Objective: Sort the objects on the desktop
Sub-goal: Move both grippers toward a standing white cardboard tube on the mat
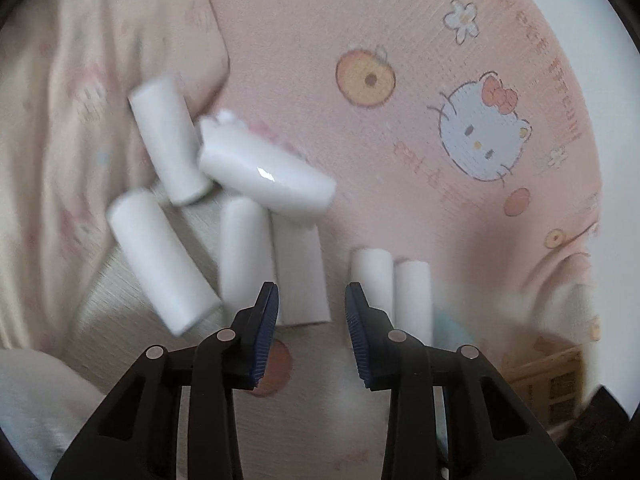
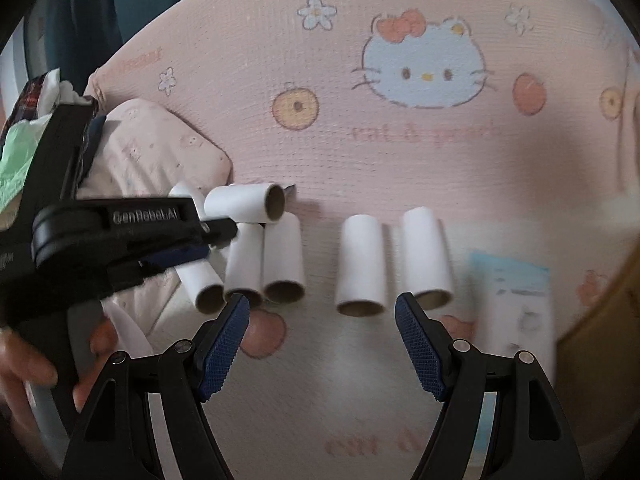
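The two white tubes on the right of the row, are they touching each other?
Apart. The right wrist view shows the left tube of the pair and the right one with a strip of pink cloth visible between them.

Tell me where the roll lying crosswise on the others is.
In the right wrist view, the crosswise roll lies left of centre, resting on the left cluster.
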Demonstrator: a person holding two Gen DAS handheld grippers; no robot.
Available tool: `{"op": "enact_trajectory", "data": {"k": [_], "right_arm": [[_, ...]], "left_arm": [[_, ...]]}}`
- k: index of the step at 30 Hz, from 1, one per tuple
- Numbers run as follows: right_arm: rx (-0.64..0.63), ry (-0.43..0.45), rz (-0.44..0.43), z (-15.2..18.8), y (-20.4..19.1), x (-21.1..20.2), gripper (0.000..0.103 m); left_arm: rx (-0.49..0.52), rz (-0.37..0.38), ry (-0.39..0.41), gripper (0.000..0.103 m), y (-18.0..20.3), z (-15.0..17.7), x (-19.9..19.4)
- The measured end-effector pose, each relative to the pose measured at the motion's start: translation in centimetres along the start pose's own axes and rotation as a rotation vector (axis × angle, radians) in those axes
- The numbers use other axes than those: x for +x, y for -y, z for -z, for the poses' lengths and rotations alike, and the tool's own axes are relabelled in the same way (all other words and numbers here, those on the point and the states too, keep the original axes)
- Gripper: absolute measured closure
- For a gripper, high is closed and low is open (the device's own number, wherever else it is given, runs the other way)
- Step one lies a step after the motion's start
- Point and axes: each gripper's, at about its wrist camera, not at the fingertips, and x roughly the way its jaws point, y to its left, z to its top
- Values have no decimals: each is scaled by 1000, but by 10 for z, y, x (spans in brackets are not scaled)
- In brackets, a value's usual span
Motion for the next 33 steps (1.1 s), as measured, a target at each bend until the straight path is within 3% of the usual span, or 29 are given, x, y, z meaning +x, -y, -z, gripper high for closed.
{"op": "enact_trajectory", "data": {"k": [6,10,12,16,25,30,33], "right_arm": [[10,-32,21,-2,8,24,30],[26,-41,4,-4,18,33,32],[37,-56,-4,-5,23,39,39],[30,-75,-10,-6,29,49,43],[18,-107,-15,-9,34,70,53],[15,-148,-17,-9,39,81,63],[4,-147,-30,-8,40,80,64]], "left_arm": [[16,92,-41,65,12,9,17],[-48,181,-107,65,14,11,39],[-70,201,-142,65,12,13,48],[-81,235,-183,65,15,18,59],[-97,239,-217,65,18,23,72],[-83,237,-251,65,23,26,78],[-76,226,-259,65,25,27,81]]}}
